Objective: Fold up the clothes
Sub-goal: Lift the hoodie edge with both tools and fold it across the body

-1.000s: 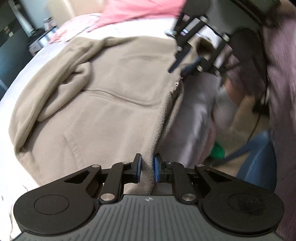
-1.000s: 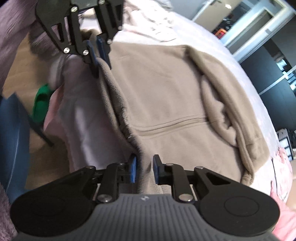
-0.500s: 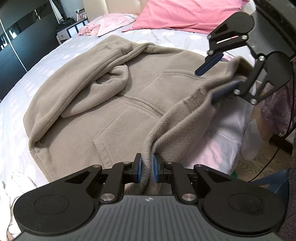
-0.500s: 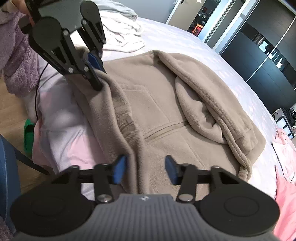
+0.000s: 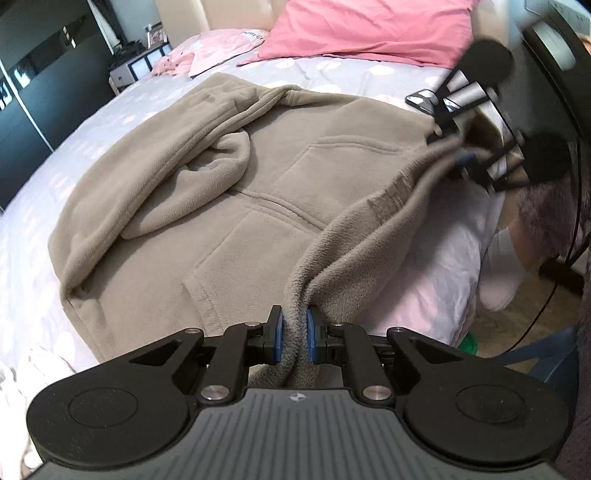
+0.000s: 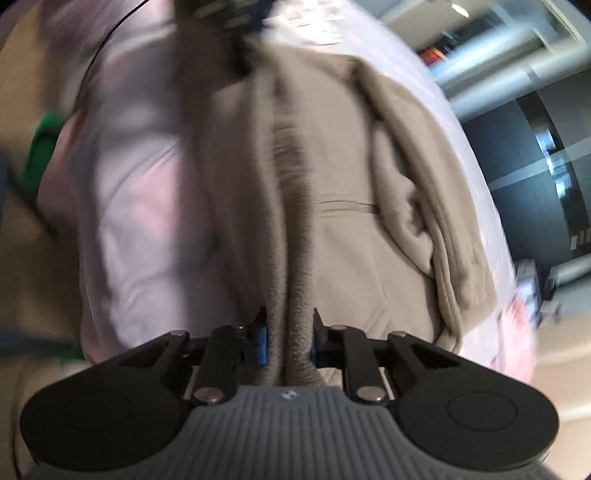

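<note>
While the tan fleece hoodie [image 5: 236, 192] lies spread across a bed [image 5: 74, 122] with a pale polka-dot cover, pink pillows [image 5: 369, 29] sit at its head and dark glossy wardrobe doors [image 5: 26, 96] stand alongside. The left gripper [image 5: 294, 338] is pinching the hoodie's near edge at the mattress side, and the right gripper [image 6: 287, 338] is closing its jaws on the same folded edge farther along. The right wrist view is smeared with blur, so the floor, something green [image 6: 42, 142] and the far room are hard to make out.
</note>
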Demonstrator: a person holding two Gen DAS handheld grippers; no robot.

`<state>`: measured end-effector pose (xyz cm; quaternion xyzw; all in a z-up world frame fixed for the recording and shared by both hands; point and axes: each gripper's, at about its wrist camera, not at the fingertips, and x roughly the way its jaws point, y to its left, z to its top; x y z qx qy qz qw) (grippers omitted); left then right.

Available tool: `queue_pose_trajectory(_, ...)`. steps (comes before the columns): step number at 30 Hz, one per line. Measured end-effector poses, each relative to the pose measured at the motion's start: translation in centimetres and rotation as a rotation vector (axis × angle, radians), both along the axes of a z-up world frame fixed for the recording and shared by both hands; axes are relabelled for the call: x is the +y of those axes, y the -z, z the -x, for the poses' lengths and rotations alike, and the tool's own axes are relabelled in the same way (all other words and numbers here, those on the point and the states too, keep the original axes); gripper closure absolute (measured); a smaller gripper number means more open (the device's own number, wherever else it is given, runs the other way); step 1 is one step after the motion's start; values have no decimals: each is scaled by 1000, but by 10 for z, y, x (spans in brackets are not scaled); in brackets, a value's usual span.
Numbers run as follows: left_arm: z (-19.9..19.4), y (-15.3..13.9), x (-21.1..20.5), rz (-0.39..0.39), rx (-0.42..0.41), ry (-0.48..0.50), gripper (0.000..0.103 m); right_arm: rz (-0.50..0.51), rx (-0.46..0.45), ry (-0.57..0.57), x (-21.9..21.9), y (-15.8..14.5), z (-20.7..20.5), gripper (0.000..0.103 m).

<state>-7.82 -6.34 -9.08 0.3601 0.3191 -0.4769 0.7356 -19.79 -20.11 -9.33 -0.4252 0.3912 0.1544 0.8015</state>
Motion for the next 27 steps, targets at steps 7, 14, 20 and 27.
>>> queue_pose_trajectory(7, 14, -6, 8, 19, -29, 27, 63, -83, -20, 73, -13, -9, -18, 83)
queue_pose_trajectory(14, 46, 1, 8, -19, -156, 130, 44, -111, -24, 88, -18, -12, -35, 83)
queue_pose_trajectory(20, 57, 32, 4, -210, -364, 114, 43, -122, -21, 84, -19, -17, -35, 83)
queue_pose_trajectory(27, 40, 39, 5, -299, -279, 81, 79, -134, 2, 66, -22, -17, -25, 83)
